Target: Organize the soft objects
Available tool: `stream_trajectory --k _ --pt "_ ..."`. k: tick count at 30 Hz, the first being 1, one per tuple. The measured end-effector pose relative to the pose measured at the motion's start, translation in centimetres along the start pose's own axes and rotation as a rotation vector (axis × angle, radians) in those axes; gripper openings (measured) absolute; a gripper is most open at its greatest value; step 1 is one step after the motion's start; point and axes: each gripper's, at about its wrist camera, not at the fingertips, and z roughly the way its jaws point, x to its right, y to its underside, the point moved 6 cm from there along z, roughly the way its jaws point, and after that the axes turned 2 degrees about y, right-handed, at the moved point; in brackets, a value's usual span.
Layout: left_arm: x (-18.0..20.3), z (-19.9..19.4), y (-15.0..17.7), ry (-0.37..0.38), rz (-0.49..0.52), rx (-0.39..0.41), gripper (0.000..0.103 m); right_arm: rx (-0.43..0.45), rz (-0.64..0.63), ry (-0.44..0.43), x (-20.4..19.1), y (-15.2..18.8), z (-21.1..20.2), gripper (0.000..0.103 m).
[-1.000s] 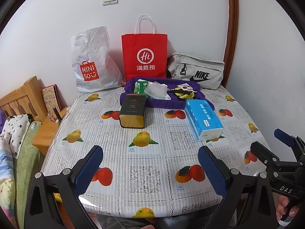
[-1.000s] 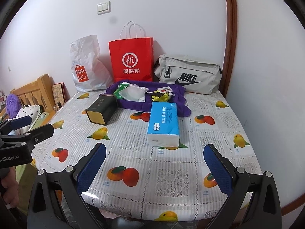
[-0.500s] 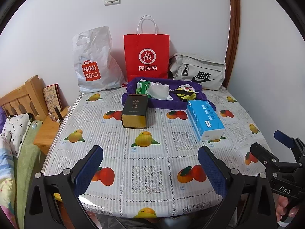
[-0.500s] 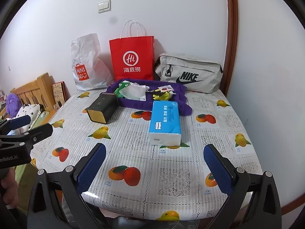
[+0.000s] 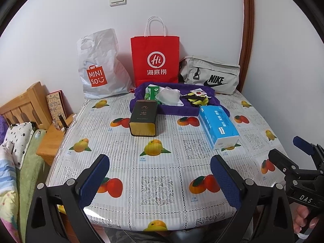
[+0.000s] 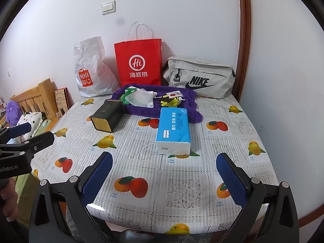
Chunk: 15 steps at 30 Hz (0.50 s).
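Both grippers, left [image 5: 160, 179] and right [image 6: 165, 175], hover at the table's [image 5: 162, 208] near edge, fingers wide apart, holding nothing. Tissue pack [image 6: 174, 132] lies mid-table; purple cloth [image 5: 172, 109] with small soft items sits by the far edge. Stage unclear: sorted or pending.

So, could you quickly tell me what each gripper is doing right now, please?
Left gripper: open, holding nothing, above the table's near edge.
Right gripper: open, holding nothing.
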Motion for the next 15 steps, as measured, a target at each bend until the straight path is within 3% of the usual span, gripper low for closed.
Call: stream_trajectory --k 15 --pt "-0.15 0.02 0.09 0.003 0.004 -0.005 0.101 -0.002 -0.002 -0.001 -0.05 0.01 -0.12 0.101"
